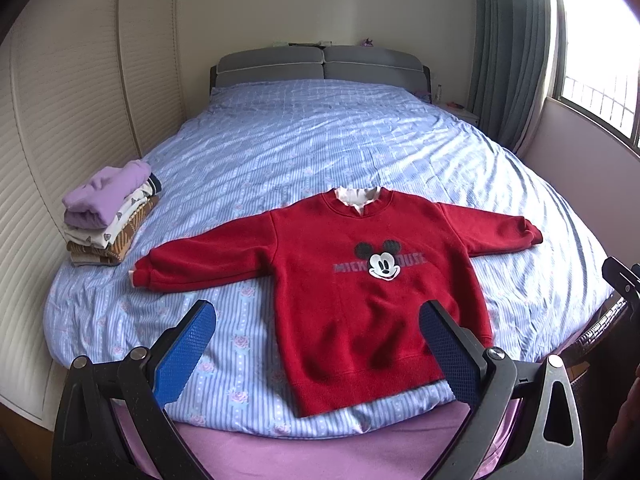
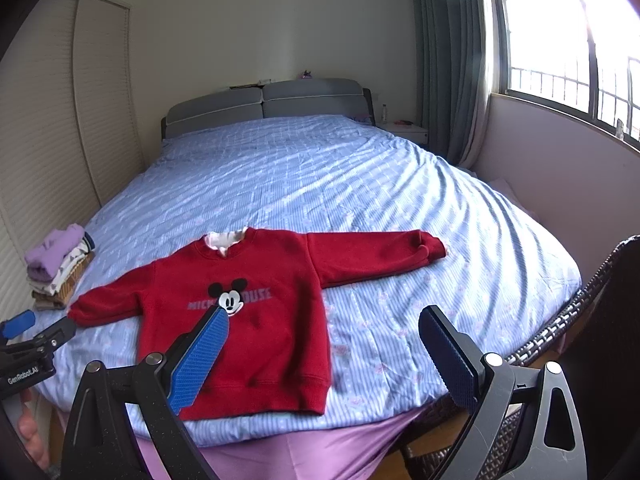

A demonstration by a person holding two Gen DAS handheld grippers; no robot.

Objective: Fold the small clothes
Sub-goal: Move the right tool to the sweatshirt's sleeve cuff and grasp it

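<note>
A small red sweatshirt (image 1: 352,280) with a Mickey Mouse print lies flat and face up near the foot of the bed, sleeves spread out to both sides; it also shows in the right wrist view (image 2: 256,320). My left gripper (image 1: 318,316) is open and empty, held above the bed's foot over the sweatshirt's lower left part. My right gripper (image 2: 324,320) is open and empty, above the sweatshirt's lower right side. The left gripper also shows at the left edge of the right wrist view (image 2: 38,330).
A stack of folded clothes (image 1: 110,216) with a purple garment on top sits at the bed's left edge. The blue striped bedspread (image 1: 320,140) covers the bed. A wicker chair (image 2: 580,320) stands at the right of the bed's foot. A louvred wardrobe lines the left wall.
</note>
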